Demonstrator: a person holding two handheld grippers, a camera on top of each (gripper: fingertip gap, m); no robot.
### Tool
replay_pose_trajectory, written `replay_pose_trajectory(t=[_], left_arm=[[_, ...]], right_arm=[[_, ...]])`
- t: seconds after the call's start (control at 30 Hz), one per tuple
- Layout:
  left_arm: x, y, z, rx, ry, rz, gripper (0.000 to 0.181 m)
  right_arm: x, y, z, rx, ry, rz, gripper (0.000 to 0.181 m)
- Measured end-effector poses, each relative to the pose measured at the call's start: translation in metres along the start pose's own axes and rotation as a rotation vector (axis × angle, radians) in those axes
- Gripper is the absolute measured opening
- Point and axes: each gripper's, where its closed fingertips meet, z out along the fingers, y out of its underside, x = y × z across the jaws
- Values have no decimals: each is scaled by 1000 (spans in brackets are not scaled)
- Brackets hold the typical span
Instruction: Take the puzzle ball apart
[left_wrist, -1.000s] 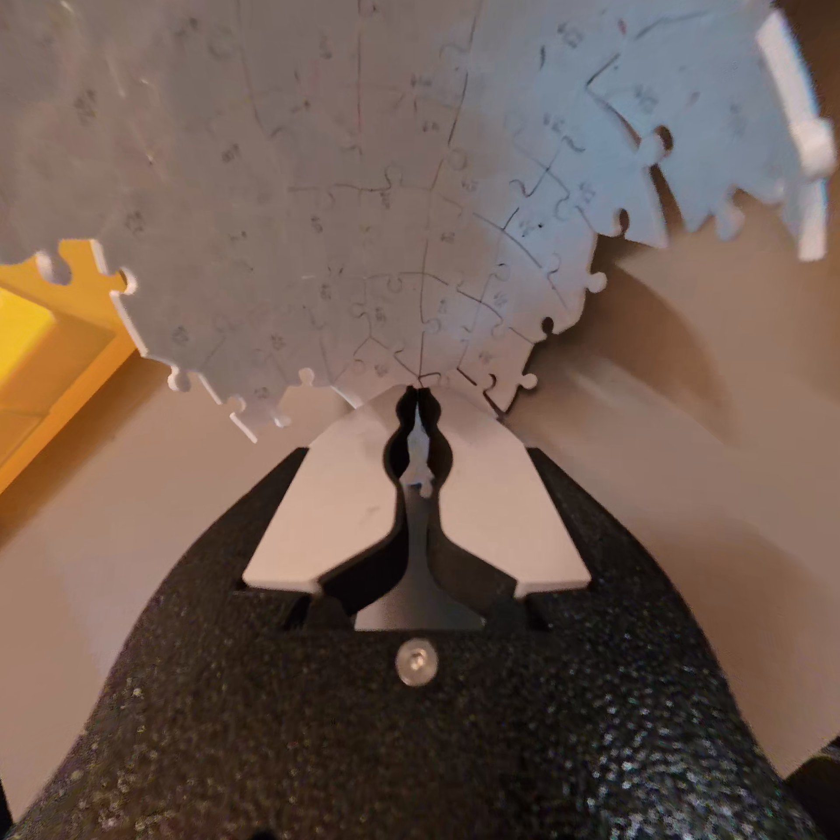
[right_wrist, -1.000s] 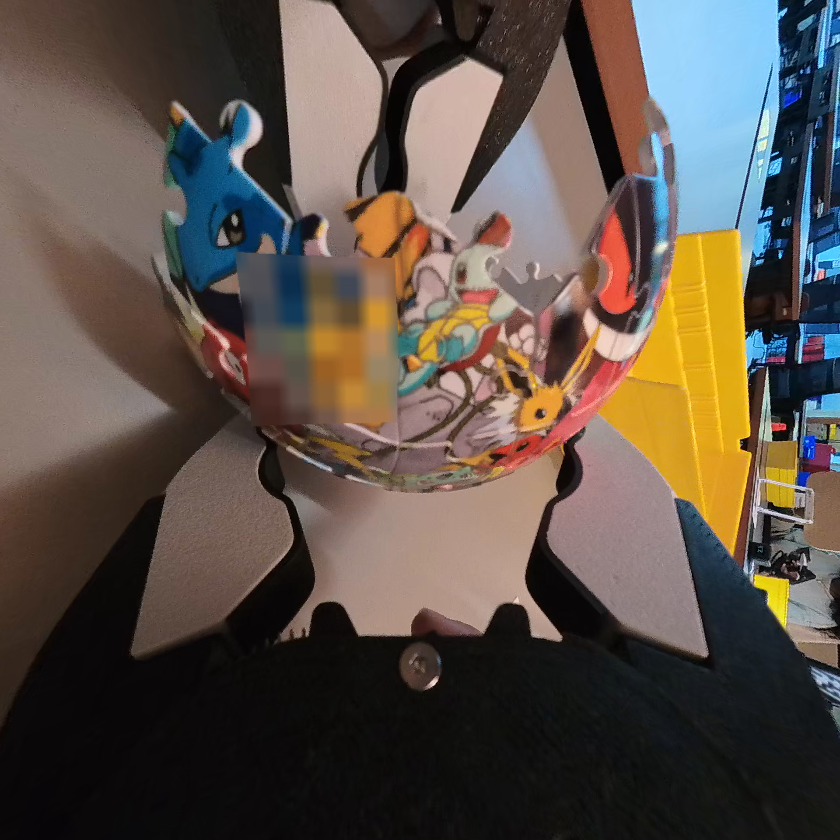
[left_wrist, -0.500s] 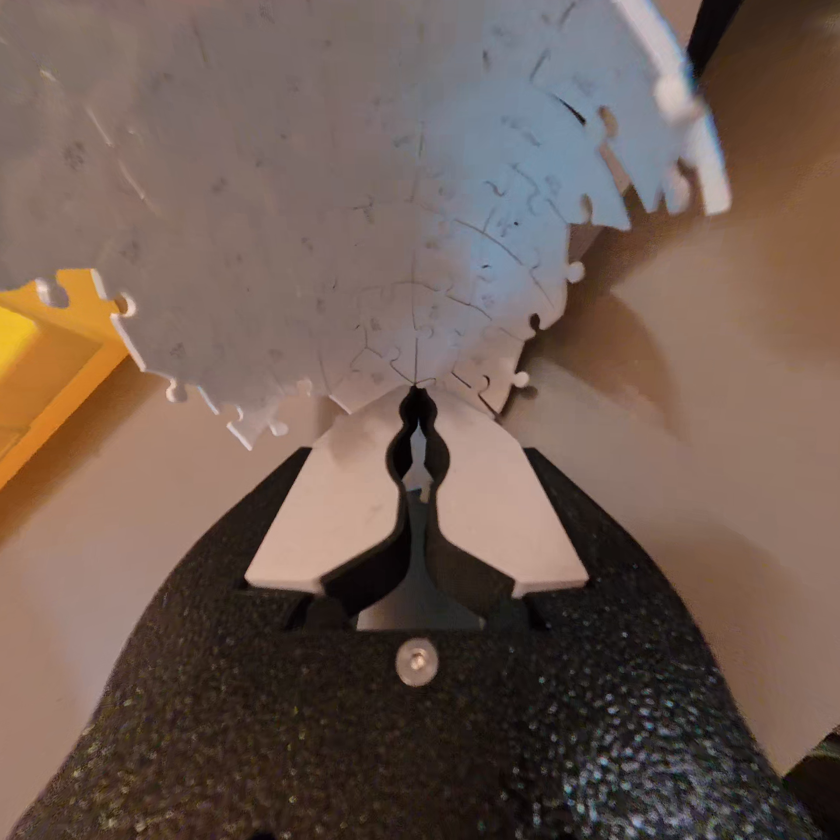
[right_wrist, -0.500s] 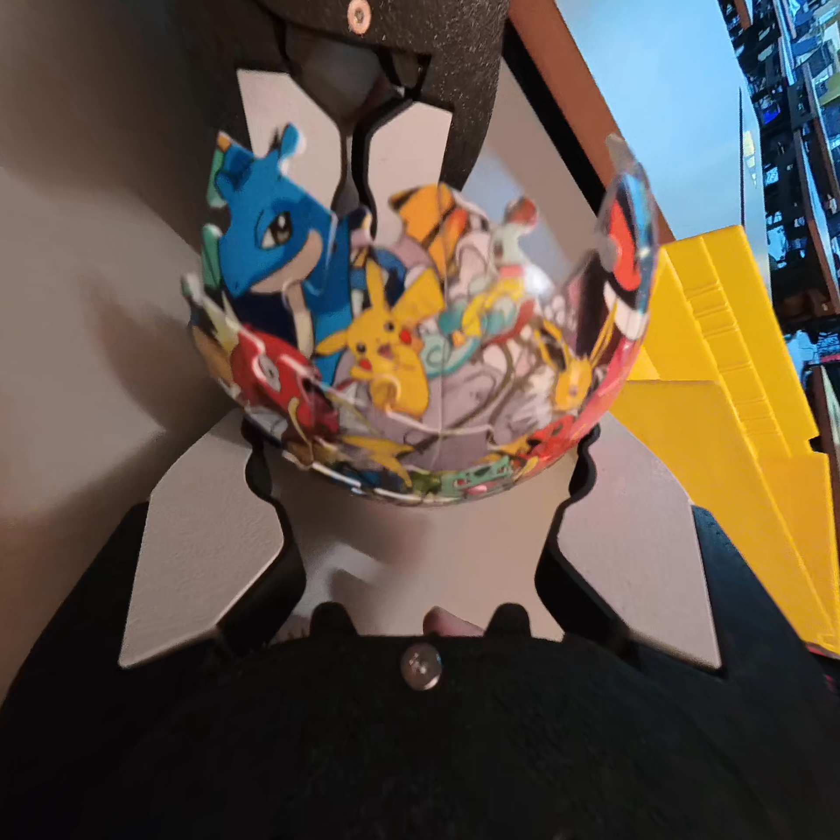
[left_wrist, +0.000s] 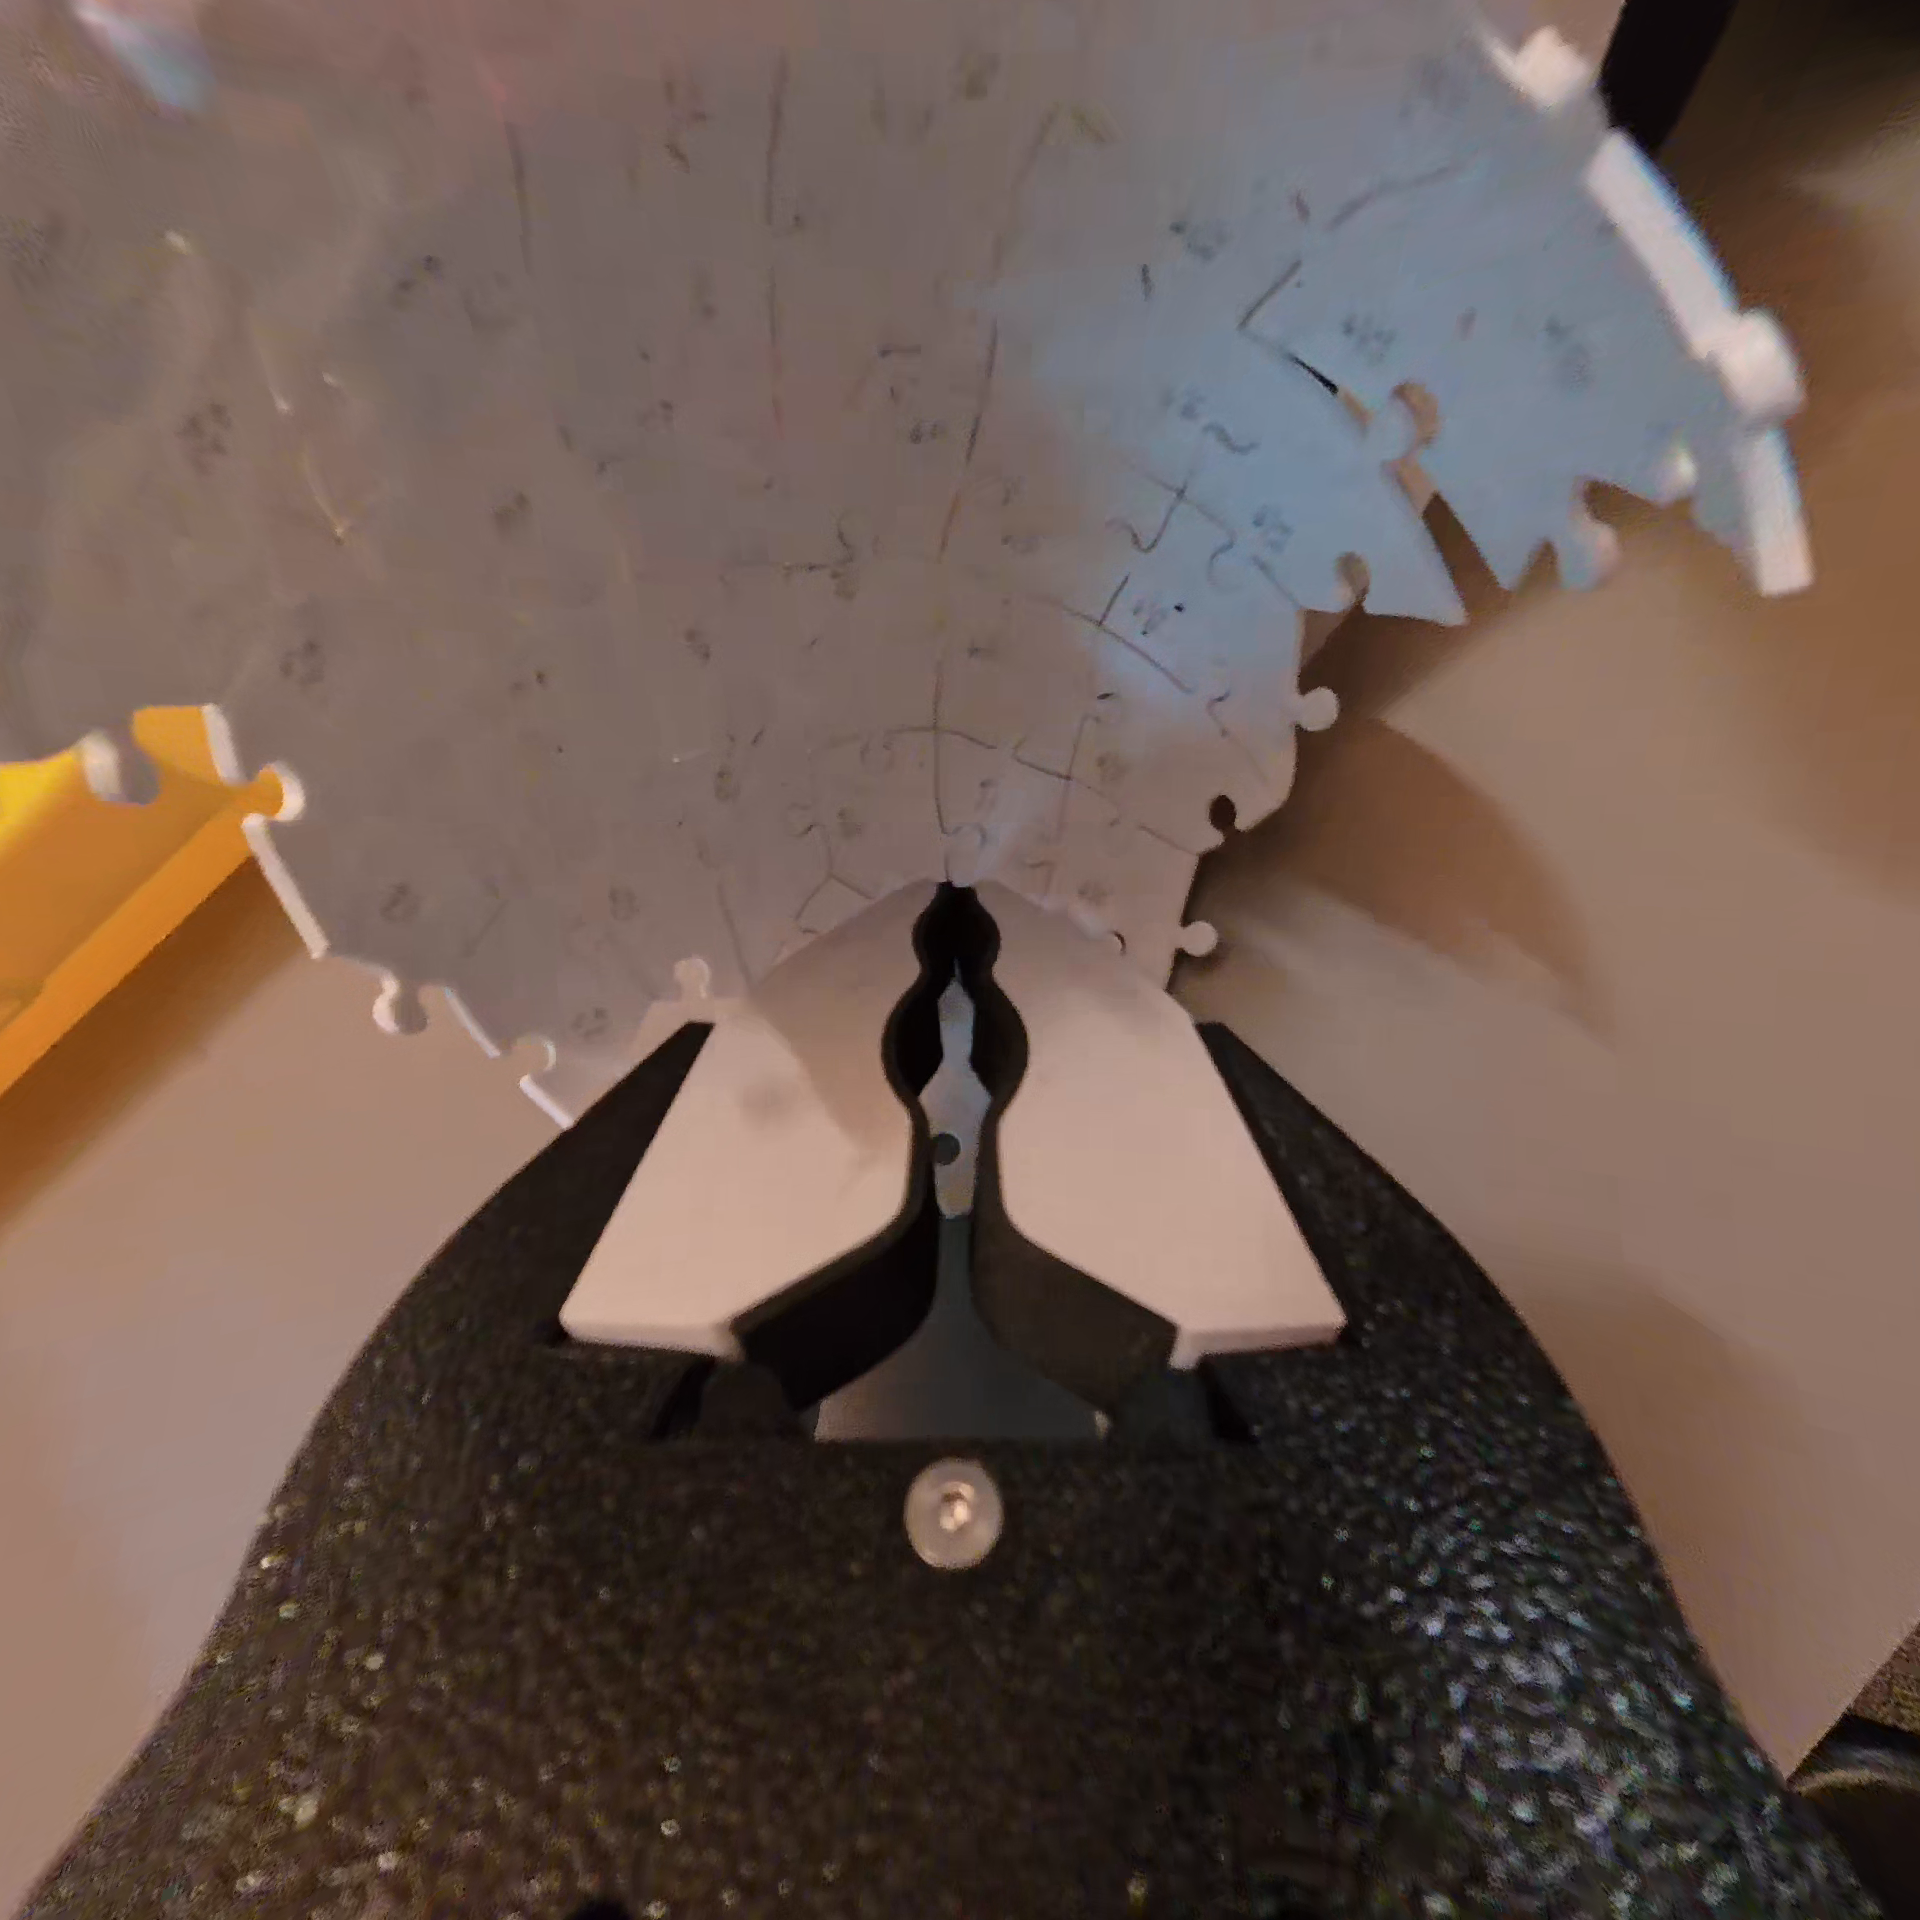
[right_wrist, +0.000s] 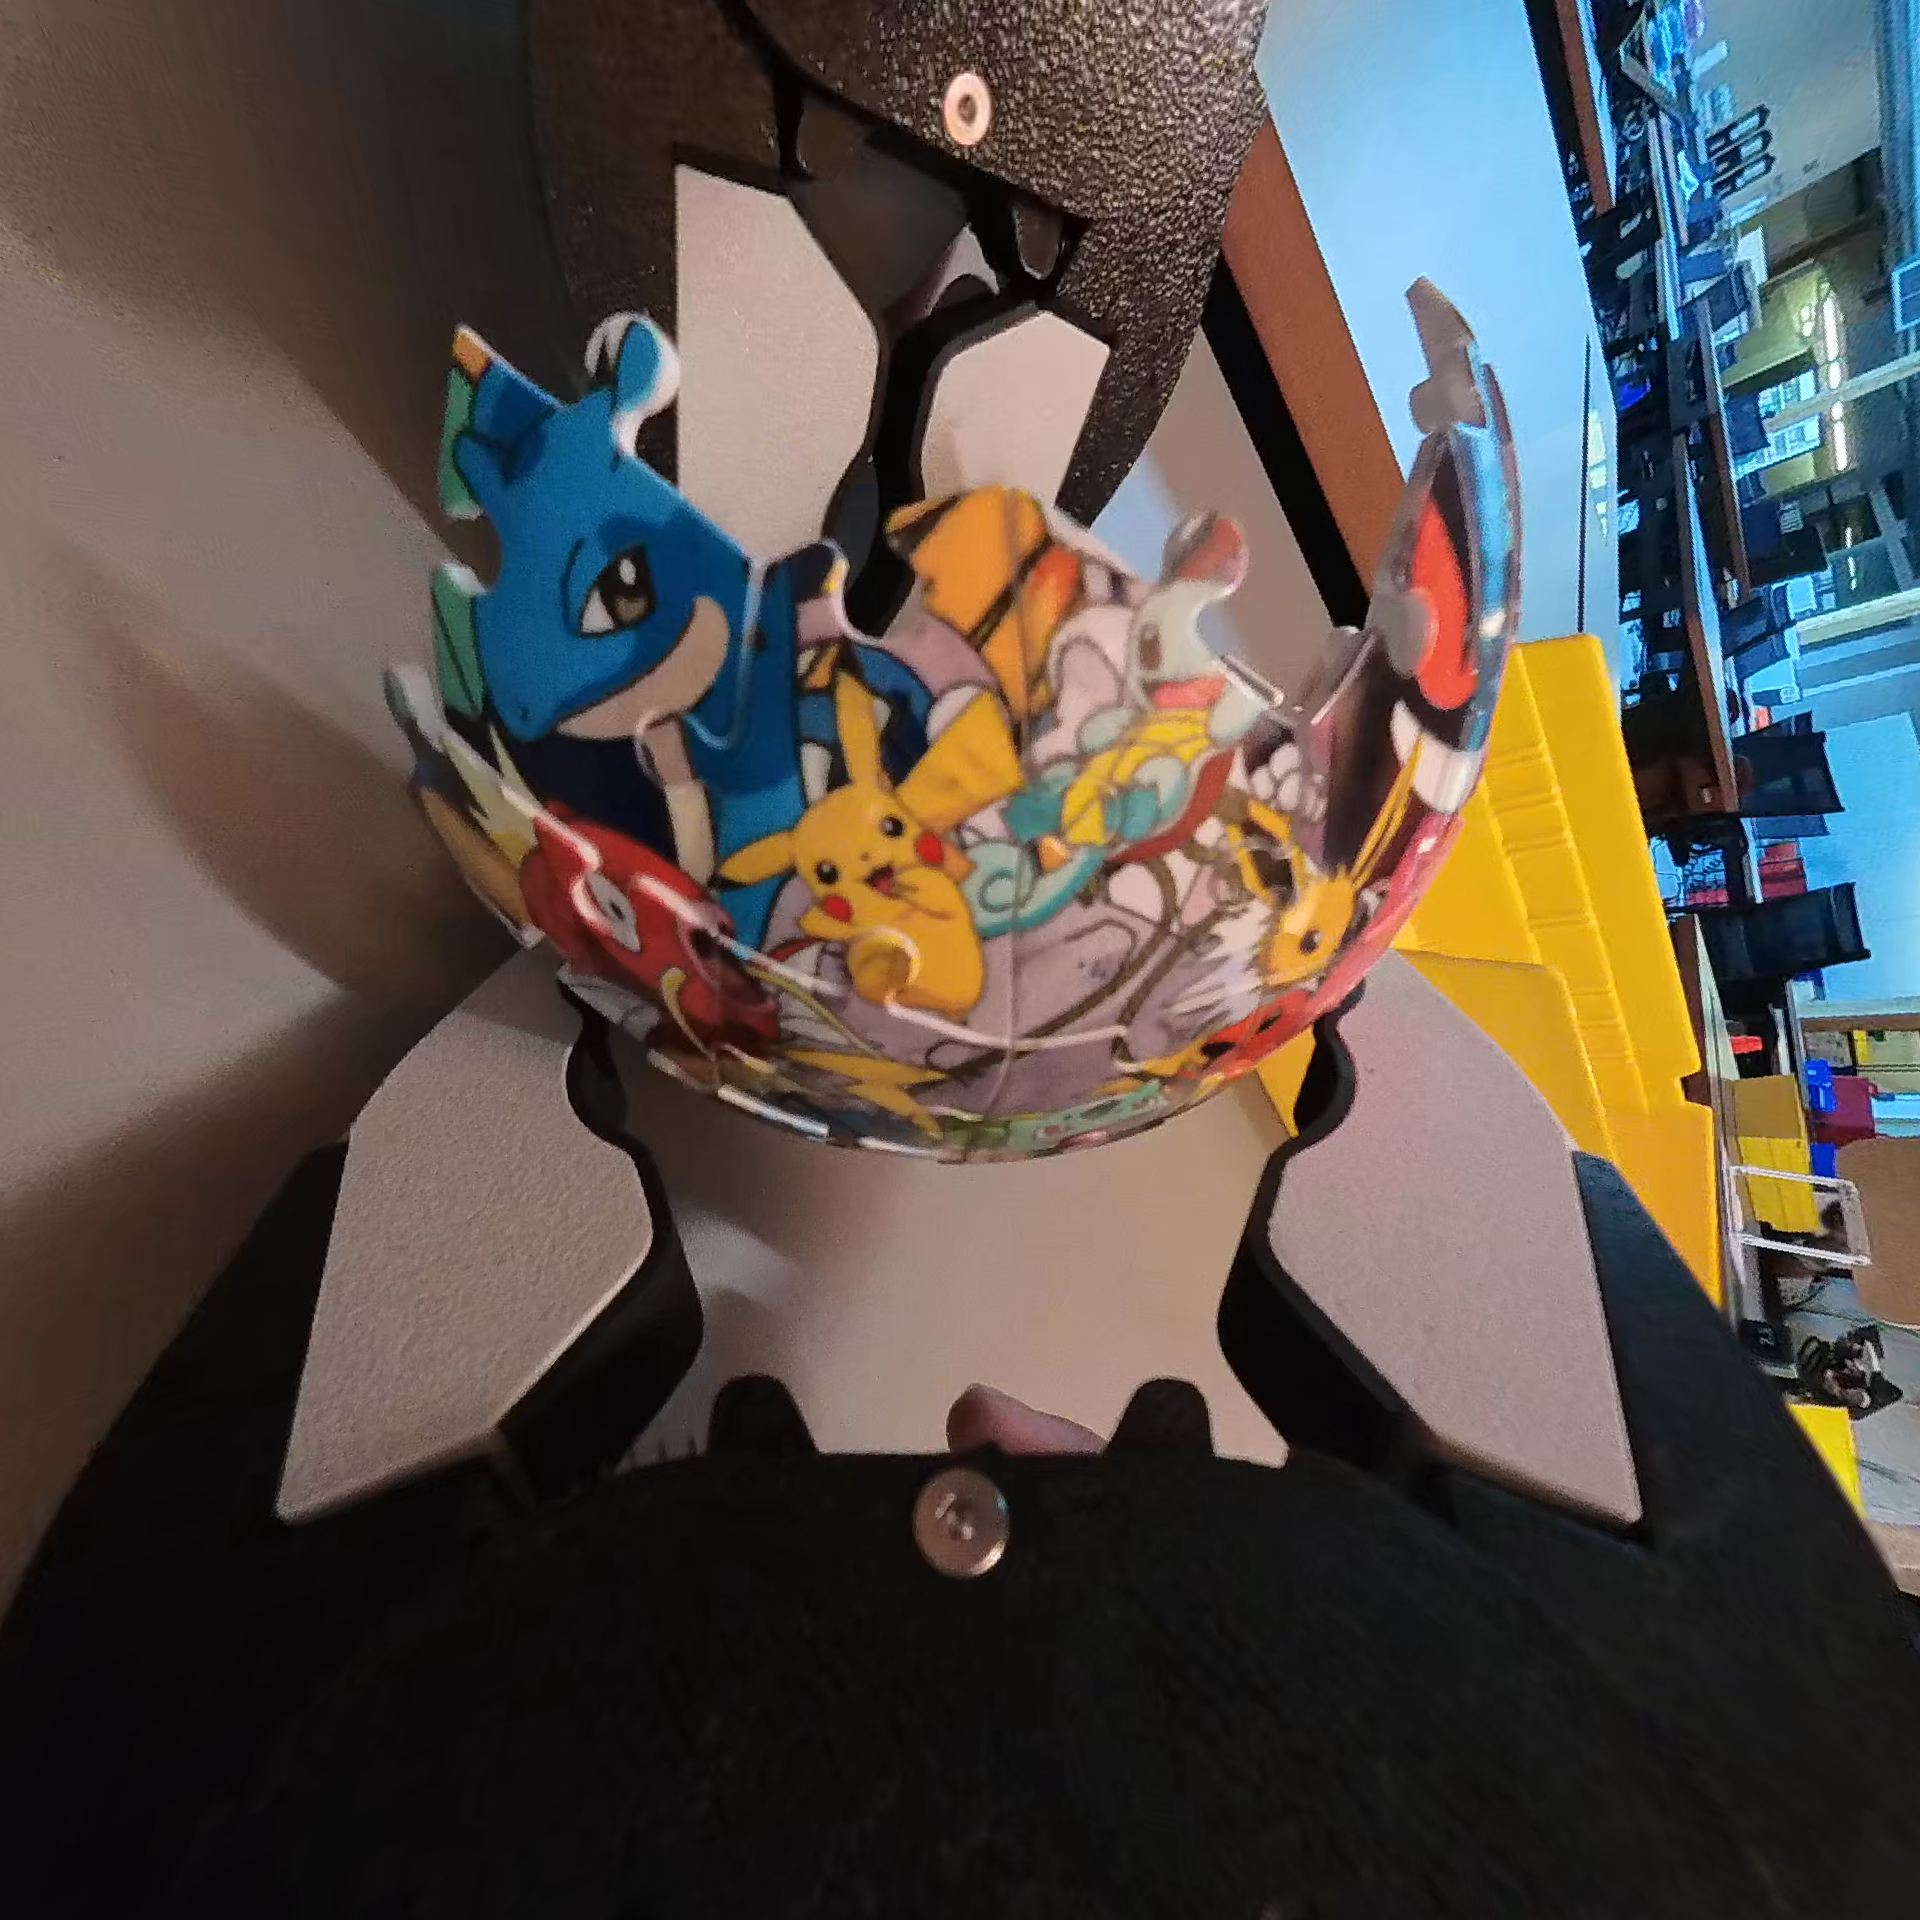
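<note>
The puzzle ball (right_wrist: 935, 883) is a partly open shell, with colourful cartoon figures outside and a jagged rim of loose tabs. Its plain grey-white inside (left_wrist: 727, 468) fills the left wrist view. My right gripper (right_wrist: 956, 1029) cradles the shell's lower part, one finger touching each side. My left gripper (left_wrist: 951, 914) is shut on a piece at the shell's edge. The left gripper also shows in the right wrist view (right_wrist: 873, 582), coming from above onto the far rim.
A yellow bin stands close by, at the left in the left wrist view (left_wrist: 94, 883) and at the right in the right wrist view (right_wrist: 1579, 935). A beige tabletop (left_wrist: 1558, 1039) lies below. Shelves and clutter (right_wrist: 1766, 520) are far to the right. About 5 centimetres separates my left fingertips from my right.
Both grippers keep their hold. The shell has turned a little between them, and the left gripper's body has come further into the right wrist view from the top.
</note>
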Motion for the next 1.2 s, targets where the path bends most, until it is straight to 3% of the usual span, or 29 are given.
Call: replay_pose_trajectory(t=[0.3, 0.83, 1.07, 1.2], left_arm=[[5, 6, -14, -13, 47, -86, 0], [12, 9, -8, -99, 62, 137, 0], [0, 9, -10, 4, 32, -67, 0], [-4, 17, -13, -37, -2, -83, 0]], right_arm=[[1, 2, -3, -25, 6, -25, 128], [2, -10, 4, -5, 8, -42, 128], [6, -21, 4, 8, 11, -42, 126], [6, -24, 6, 9, 9, -42, 126]])
